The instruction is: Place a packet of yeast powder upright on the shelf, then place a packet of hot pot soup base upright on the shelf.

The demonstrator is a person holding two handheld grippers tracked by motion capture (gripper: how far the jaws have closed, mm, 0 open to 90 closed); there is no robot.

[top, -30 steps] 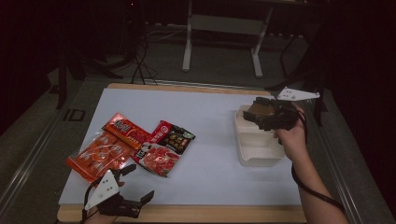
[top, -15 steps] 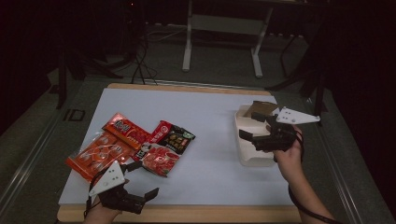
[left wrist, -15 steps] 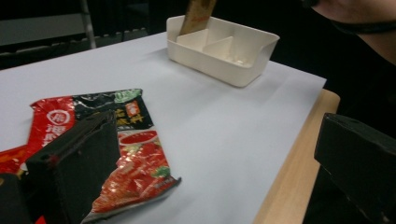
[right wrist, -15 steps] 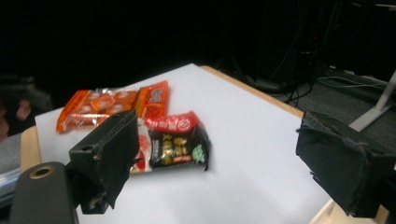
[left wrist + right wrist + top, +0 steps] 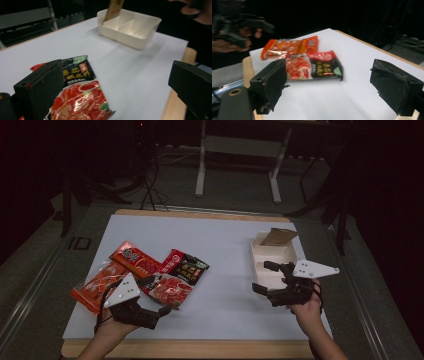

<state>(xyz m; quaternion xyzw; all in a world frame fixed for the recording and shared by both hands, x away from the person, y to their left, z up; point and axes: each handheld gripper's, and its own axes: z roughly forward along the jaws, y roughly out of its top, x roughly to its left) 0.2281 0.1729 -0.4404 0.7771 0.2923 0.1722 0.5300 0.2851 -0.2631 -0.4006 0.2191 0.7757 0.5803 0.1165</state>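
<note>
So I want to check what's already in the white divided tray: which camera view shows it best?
The left gripper view: the white divided tray sits near, its dividers plain, with a brown packet standing in one end compartment. The high view shows the tray partly behind the right gripper. The right gripper view faces the snack packets.

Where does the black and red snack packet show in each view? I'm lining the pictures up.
High view: black and red packet, left of centre.
Left gripper view: lower left, beside the near jaw.
Right gripper view: centre.
Shared landmark: the glossy red packet touching it.
</note>
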